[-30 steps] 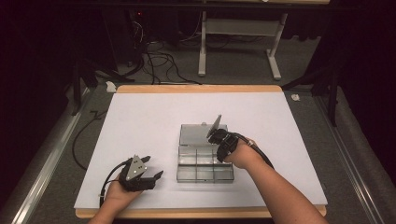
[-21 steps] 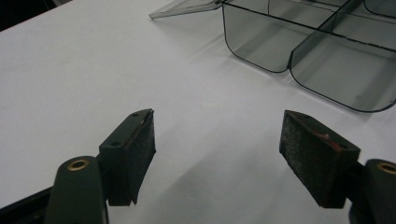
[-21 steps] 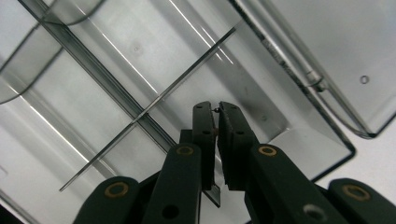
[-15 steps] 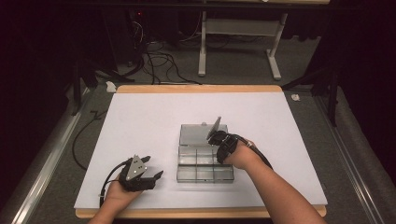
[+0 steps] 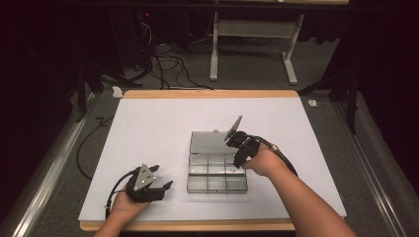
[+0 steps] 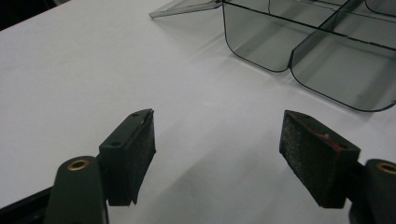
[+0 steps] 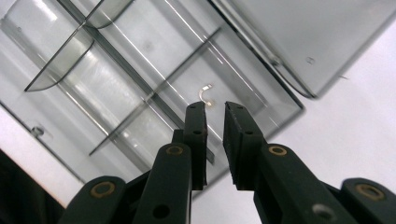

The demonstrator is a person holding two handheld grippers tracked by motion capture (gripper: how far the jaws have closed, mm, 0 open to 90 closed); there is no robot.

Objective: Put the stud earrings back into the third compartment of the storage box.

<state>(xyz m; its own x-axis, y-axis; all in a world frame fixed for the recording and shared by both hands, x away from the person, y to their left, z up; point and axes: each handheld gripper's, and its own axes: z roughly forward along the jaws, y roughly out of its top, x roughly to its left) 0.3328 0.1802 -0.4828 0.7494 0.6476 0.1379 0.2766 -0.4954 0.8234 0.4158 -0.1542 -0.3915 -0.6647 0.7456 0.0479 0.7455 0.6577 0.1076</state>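
Nearest the person, the left gripper (image 5: 157, 190) rests low on the white mat (image 5: 158, 128) beside the table's (image 5: 207, 94) front edge, jaws spread wide with nothing between them; its pads (image 6: 140, 144) frame bare mat, and the box's rounded corner lies just beyond.

Further in sits the clear box (image 5: 216, 173), its compartments divided by thin walls, its lid (image 5: 210, 142) folded back flat on the mat behind it.

The right gripper (image 5: 236, 143) hangs over the box's far right corner, pointing down into it. Its jaws have just been opening and stand parted by a narrow gap, gripping nothing. Just past their tips, a small curved metal piece (image 7: 205, 93), perhaps a hook or clip, lies on the floor of a compartment.
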